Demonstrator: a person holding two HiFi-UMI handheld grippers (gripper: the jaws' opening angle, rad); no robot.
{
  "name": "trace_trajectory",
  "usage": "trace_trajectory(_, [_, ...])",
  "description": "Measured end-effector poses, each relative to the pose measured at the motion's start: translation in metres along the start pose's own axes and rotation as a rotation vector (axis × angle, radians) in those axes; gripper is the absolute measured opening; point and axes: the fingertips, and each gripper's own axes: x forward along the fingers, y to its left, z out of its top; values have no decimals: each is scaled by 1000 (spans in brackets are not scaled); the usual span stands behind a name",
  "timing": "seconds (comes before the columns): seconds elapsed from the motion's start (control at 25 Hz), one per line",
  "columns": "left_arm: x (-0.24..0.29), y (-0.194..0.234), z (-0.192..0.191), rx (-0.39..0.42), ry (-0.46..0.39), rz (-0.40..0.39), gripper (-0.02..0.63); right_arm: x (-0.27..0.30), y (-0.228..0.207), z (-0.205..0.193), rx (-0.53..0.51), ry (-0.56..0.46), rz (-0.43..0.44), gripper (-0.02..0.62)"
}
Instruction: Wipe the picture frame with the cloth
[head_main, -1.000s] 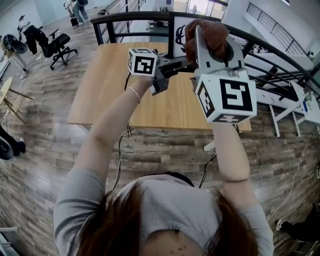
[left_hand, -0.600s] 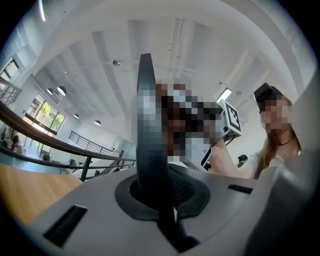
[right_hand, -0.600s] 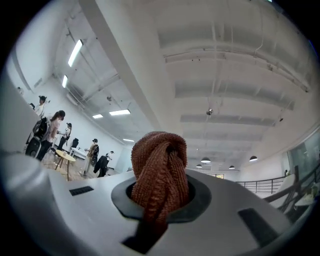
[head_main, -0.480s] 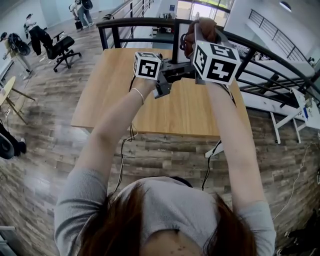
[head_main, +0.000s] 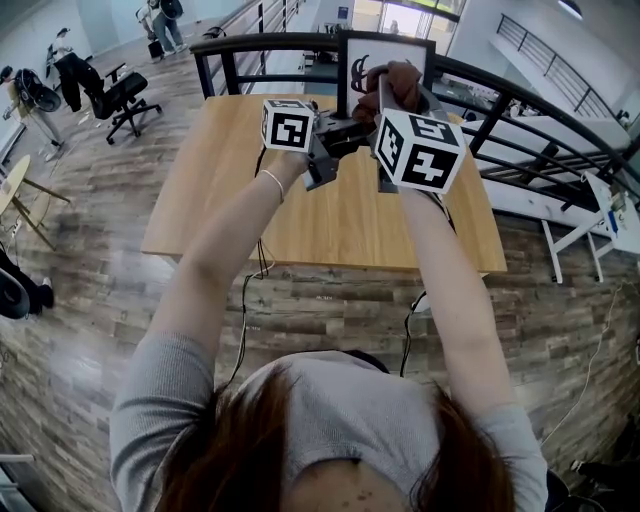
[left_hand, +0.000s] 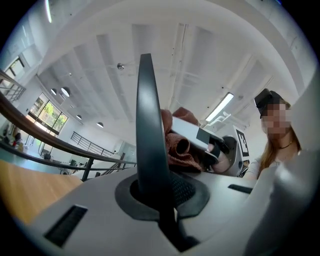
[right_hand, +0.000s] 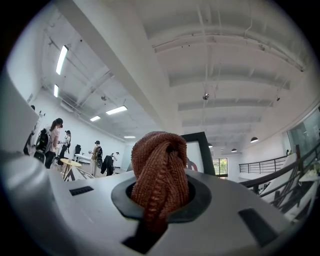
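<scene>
A light wooden tabletop (head_main: 250, 210) fills the middle of the head view. At its 12 o'clock edge, a black picture frame (head_main: 388, 45) holding a white picture is upright. The left tongs (head_main: 345, 128) reach in from the frame's 9 o'clock side and are clamped on its thin dark edge near the lower corner. The right tongs (head_main: 393, 88) come in from 6 o'clock, jaws pressed together on a bunched, rust-brown knitted cloth (head_main: 402, 78). The cloth sits just in front of the frame's lower part; whether it touches cannot be told. In the right gripper view, the frame shows behind the cloth at 1 o'clock.
</scene>
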Motion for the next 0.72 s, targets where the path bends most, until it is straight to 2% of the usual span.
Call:
trace_trajectory(0.24, [3,6,-7,-4,-3,1,23,-19,-5,-33,-25,28,3,46])
trace_trajectory(0.44, [1,9,-17,12,49,23,23,-26,-5,-49,-31,54,3,46])
trace_trajectory(0.56, [1,12,-18,3,24,30,23,-32,-11,-52,-29,53,-16,46])
trace_trajectory(0.72, [-7,16,-2,-30,-56,39,23,-37,-13,-66,-48,81,-20,46])
